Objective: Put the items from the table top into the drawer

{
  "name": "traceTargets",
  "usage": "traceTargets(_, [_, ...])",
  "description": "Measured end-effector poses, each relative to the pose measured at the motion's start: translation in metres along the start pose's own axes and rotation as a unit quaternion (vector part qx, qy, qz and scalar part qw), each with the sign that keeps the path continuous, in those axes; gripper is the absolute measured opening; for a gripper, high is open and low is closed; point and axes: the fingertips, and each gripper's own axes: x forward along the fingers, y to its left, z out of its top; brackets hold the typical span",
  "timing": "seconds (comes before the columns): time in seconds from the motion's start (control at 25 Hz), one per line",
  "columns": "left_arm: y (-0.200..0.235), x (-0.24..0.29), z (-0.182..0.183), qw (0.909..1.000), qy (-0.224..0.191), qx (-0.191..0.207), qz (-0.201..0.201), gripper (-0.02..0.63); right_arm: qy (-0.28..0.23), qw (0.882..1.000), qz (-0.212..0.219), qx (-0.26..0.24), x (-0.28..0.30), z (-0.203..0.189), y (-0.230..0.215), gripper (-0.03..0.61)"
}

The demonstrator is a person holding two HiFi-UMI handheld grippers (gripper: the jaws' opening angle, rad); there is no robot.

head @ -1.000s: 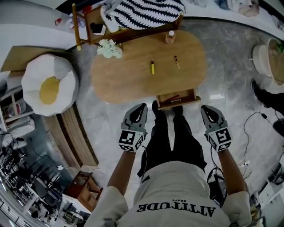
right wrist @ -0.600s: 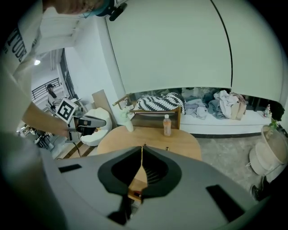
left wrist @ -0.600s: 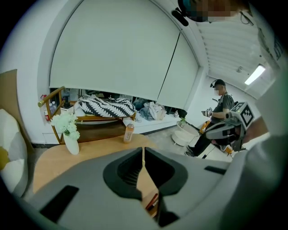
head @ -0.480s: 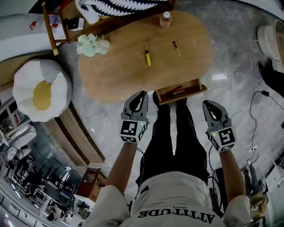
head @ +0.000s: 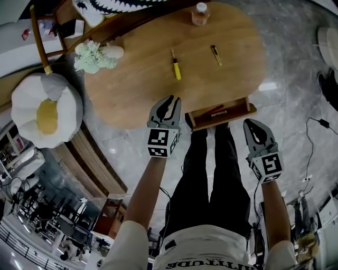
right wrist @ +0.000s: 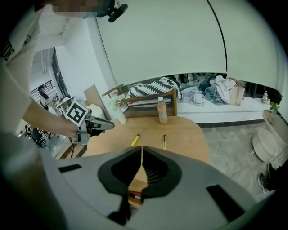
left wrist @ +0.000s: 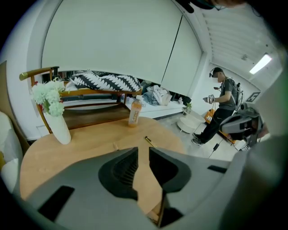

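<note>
**A:** Head view?
**B:** The drawer [head: 238,113] stands open at the table's [head: 137,84] 5 o'clock edge, with a slim red thing [head: 213,112] inside. The yellow marker [head: 175,67] and dark pen [head: 216,55] lie on top, and the bottle [head: 200,13] is at 1 o'clock.

**A:** Left gripper view?
**B:** The left gripper [left wrist: 143,149] has just been opening. Its jaws stand apart with nothing between them.

**A:** Right gripper view?
**B:** The right gripper's [right wrist: 142,147] jaws meet at the tips, empty. The drawer shows at 6 o'clock.

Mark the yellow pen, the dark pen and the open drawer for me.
yellow pen [head: 176,70]: head view, on its yellow barrel.
dark pen [head: 216,55]: head view, middle of its body.
open drawer [head: 224,118]: head view, on its front wall.
</note>
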Motion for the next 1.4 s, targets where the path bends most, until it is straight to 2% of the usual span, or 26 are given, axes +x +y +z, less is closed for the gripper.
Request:
traceTargets(0.24, [0.022, 0.052, -0.032, 0.9994, 0.033, -0.001, 0.011, 0.092, 0.003, 1.000, 0.007, 0.007, 0.034, -0.018, -0.005, 0.021])
traceTargets(0.52, [0.050, 0.104, -0.063, 0.9966, 0.069, -0.013, 0.042, 0.117, 0.003, 1.000, 0.010, 0.022, 0.061, -0.049, -0.012, 0.021])
traceTargets(0.8, [0.070, 0.150, -0.100, 0.9897, 0.121, -0.023, 0.073, 0.141, 0.014, 0.999, 0.019, 0.041, 0.076, -0.087, -0.011, 0.021])
traceTargets(1.16, [0.080, 0.177, -0.115, 0.9787, 0.162, -0.016, 0.125, 0.136, 0.016, 0.998, 0.020, 0.058, 0.078, -0.105, -0.025, 0.021])
traceTargets(1.32, [0.082, 0.177, -0.114, 0.9782, 0.153, -0.030, 0.137, 0.094, 0.013, 0.998, 0.014, 0.064, 0.074, -0.108, -0.033, 0.021])
traceTargets(1.4, [0.081, 0.175, -0.114, 0.9792, 0.147, -0.030, 0.136, 0.092, 0.012, 0.998, 0.013, 0.065, 0.072, -0.111, -0.036, 0.021])
